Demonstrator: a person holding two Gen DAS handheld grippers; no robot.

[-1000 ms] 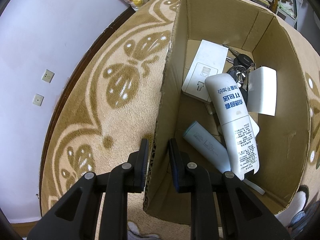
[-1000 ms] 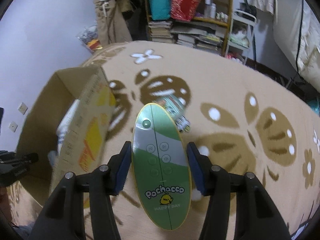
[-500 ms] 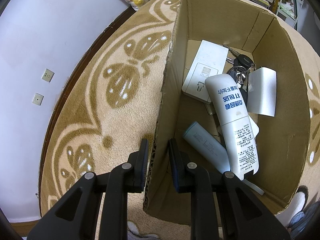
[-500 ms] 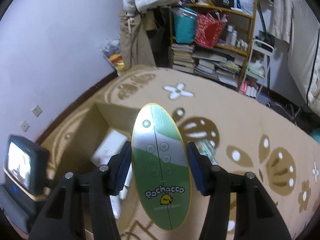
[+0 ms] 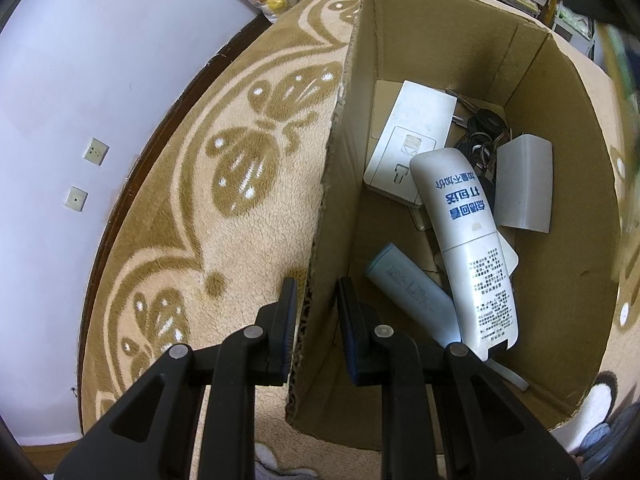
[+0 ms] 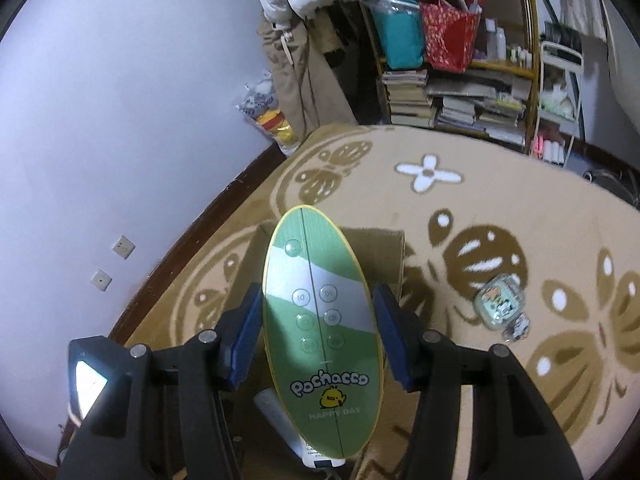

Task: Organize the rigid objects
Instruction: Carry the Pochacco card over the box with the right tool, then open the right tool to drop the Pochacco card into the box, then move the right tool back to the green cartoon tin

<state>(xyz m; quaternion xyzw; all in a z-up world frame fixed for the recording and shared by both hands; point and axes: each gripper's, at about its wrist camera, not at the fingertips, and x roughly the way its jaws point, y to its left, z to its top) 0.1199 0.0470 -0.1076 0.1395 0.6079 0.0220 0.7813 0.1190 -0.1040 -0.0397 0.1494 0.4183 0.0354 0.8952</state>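
gripping the box wall (image 5: 336,184), left tongs (image 5: 316,312); right tongs (image 6: 316,332) clamp green remote (image 6: 320,320).

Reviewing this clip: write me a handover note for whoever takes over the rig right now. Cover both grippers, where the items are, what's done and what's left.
Left hand-held gripper: closed on the near left wall of the cardboard box, steadying it on the carpet.
Right hand-held gripper: shut on the green oval Pochacco remote, held above the box.
Done: the box already holds a white remote, a pale blue power bank, a white wall plate, keys and a grey cover.
Left: lower the green remote into the box and release it. A small clear case lies on the carpet to the right, probably next.
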